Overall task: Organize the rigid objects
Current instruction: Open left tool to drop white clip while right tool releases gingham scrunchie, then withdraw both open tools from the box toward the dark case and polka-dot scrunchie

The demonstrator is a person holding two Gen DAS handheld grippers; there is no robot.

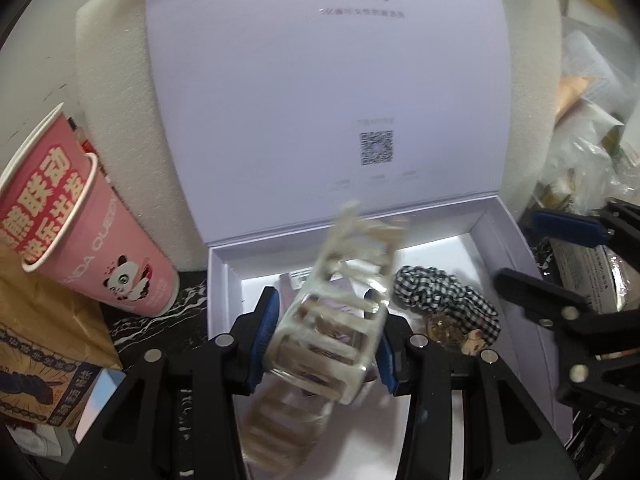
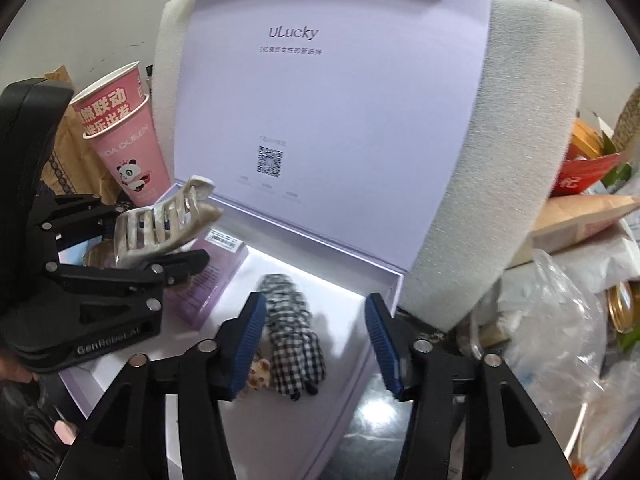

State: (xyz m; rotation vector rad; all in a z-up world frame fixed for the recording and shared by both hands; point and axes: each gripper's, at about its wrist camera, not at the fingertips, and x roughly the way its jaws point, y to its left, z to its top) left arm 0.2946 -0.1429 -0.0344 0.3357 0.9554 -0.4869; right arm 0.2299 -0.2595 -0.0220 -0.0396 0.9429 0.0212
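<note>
Both wrist views, close above box (image 1: 504,248)

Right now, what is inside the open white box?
Inside the box lie a black-and-white checked scrunchie, a small bear-like charm beside it, and a flat purple packet. The left gripper and its hair claw cover part of the floor.

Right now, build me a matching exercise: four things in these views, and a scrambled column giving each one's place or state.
Things:
1. hair claw clip
2. checked scrunchie
3. pink cups
4. box lid

Places or states:
A. lying on the box floor
B. standing open, upright
C. clamped in the left gripper
D. stacked outside the box, to its left

Pairs: 1-C, 2-A, 3-D, 4-B
</note>
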